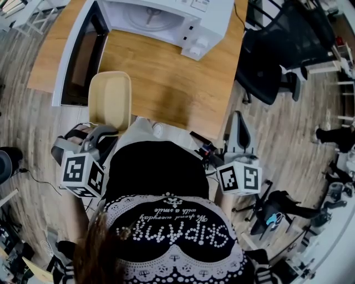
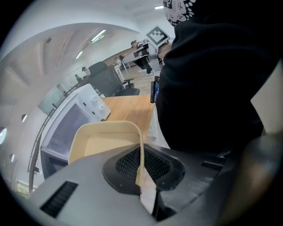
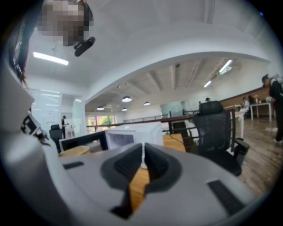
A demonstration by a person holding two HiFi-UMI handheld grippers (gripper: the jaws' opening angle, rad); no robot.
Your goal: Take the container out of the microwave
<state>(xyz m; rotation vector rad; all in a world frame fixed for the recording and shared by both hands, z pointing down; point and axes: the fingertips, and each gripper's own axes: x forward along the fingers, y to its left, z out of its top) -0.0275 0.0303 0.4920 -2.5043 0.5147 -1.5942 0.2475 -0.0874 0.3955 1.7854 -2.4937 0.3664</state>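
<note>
Nearest the person, the left gripper [image 2: 142, 176] has its jaws clamped on the side wall of the beige container [image 1: 110, 100], while the right gripper [image 3: 142, 160] is held beside the body with its jaws together on nothing. The container is outside the microwave [image 1: 166, 19], at the near edge of the wooden table [image 1: 166, 77], just beside the open door [image 1: 77, 55]. Beyond the table's right side stands a black office chair [image 1: 272, 55].

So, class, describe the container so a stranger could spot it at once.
Find the wooden table with the white microwave at its far end. Near the table's front edge, the left gripper pinches the container by its rim: an open, empty tray, the only cream thing there.
</note>
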